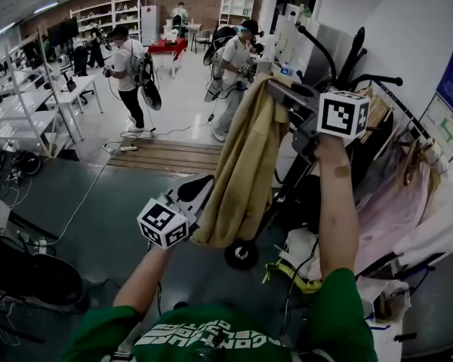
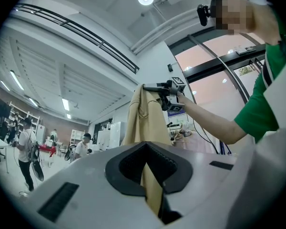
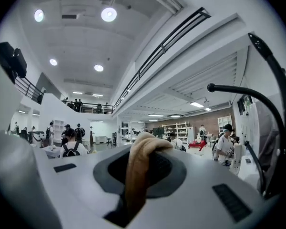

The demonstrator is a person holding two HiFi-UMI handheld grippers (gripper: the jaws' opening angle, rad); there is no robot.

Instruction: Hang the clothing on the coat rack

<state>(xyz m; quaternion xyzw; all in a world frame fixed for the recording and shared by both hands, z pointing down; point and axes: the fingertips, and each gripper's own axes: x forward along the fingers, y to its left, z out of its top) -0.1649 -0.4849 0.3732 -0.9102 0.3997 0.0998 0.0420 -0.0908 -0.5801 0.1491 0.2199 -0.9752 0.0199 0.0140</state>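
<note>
The right gripper squeezes the top of the tan coat, up high, just beside the black arms of the rack. The left gripper pinches the coat's bottom edge, lower down and farther from the rack. The coat hangs between them, not on the rack yet.

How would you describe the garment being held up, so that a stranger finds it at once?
Find the black coat rack with curved arms by the white wall on the right. In front of it a tan garment hangs between the right hand-held gripper, high, and the left hand-held gripper, low. It alone is tan; the hanging clothes beside it are pale pink and white.
</note>
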